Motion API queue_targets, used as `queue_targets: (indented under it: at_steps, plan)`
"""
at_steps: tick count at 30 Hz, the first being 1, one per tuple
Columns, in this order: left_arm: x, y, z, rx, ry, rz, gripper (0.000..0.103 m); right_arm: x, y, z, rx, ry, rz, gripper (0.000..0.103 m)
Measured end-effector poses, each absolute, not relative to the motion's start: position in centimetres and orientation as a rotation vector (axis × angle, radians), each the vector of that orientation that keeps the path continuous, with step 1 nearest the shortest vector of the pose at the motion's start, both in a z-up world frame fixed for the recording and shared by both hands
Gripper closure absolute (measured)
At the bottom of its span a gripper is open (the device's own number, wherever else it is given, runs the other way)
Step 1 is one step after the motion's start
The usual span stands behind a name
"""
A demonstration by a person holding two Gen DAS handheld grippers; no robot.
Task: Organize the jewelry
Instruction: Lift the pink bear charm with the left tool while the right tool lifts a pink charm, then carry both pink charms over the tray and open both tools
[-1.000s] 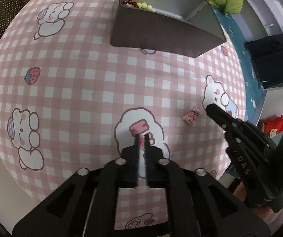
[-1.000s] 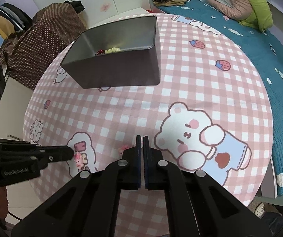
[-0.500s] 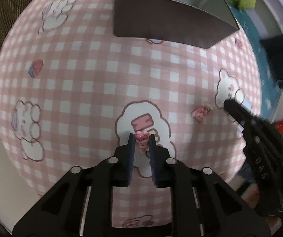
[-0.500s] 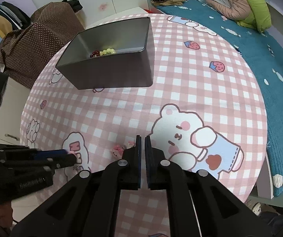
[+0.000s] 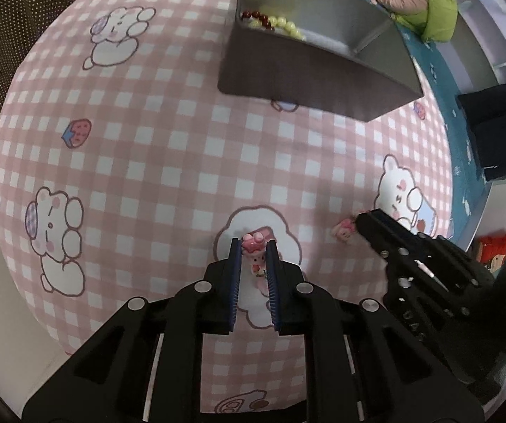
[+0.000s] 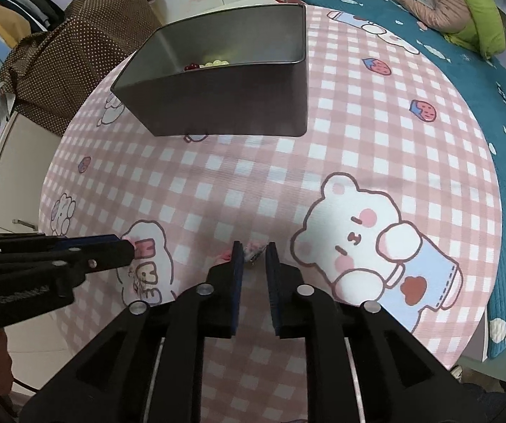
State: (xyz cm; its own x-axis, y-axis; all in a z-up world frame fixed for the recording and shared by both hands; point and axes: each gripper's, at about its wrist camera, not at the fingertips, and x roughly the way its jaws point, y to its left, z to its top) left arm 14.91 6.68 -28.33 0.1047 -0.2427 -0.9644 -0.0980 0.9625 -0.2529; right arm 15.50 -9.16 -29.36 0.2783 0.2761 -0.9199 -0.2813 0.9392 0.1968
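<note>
Two small pink charm earrings lie on a round table with a pink checked cloth. My left gripper (image 5: pixel 253 246) is open with its jaws on either side of one pink charm (image 5: pixel 254 245). My right gripper (image 6: pixel 253 248) is open with its jaws around the other pink charm (image 6: pixel 253 251), which also shows in the left wrist view (image 5: pixel 343 229) at the right gripper's tip. A grey metal box (image 5: pixel 323 70) at the far side of the table holds a red and yellow bead bracelet (image 5: pixel 272 23); the box also shows in the right wrist view (image 6: pixel 224 105).
The table's edge (image 6: pixel 52 162) drops off on the left. A bed with a teal cover (image 6: pixel 482 70) lies to the right. A brown dotted cloth pile (image 6: pixel 76 46) is behind the table.
Both grippers, shut a second ago, have opened. The left has come around one charm and the right has moved forward around the other.
</note>
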Motion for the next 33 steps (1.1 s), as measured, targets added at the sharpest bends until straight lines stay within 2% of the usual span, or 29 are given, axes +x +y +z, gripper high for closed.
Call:
queue_targets:
  at_steps: [2, 7, 8, 10, 13, 22, 33]
  plan:
    - [15.0, 6.9, -27.7, -0.283, 1.441, -0.113, 0.089, 15.6, -9.0, -29.4, -0.015, 1.234, 0.363, 0.082]
    - [15.3, 7.4, -25.7, -0.283, 1.377, -0.116, 0.089, 15.7, -8.8, -29.5, -0.011, 1.224, 0.384, 0.082]
    - [15.3, 7.8, -25.4, -0.285, 1.367, -0.116, 0.089, 15.6, -8.5, -29.6, -0.017, 1.217, 0.389, 0.082]
    - [15.6, 8.2, -24.8, -0.288, 1.352, -0.116, 0.089, 15.5, -8.4, -29.6, -0.011, 1.207, 0.411, 0.092]
    - [15.8, 8.7, -23.9, -0.289, 1.333, -0.117, 0.089, 15.3, -8.0, -29.5, -0.020, 1.201, 0.417, 0.095]
    - [17.5, 7.7, -22.2, -0.275, 1.282, -0.132, 0.089, 16.0, -8.7, -27.6, 0.005, 1.155, 0.392, 0.095]
    - [21.0, 6.6, -17.8, -0.267, 1.154, -0.181, 0.089, 18.7, -9.3, -21.0, 0.010, 0.957, 0.389, 0.095]
